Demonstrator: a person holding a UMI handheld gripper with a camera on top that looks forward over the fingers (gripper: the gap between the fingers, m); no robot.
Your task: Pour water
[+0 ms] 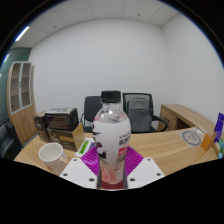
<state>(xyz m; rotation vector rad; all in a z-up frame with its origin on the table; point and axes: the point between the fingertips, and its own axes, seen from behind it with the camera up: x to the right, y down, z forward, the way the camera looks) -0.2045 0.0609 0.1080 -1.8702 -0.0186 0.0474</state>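
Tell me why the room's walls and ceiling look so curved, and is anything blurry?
In the gripper view, a wide-angle lens bends the walls and the desk edge; even ceiling light, no harsh shadows. The plastic bottle, held in the gripper, fills the middle; its lower part near the lens looks soft. The white bowl stays fairly clear.

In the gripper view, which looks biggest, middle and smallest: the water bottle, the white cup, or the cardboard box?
1. Water bottle, held between the fingers of the hand-held gripper; it is nearest the camera, so it looks extra big.
2. Cardboard box on the table.
3. White cup, though it looks close to the box.
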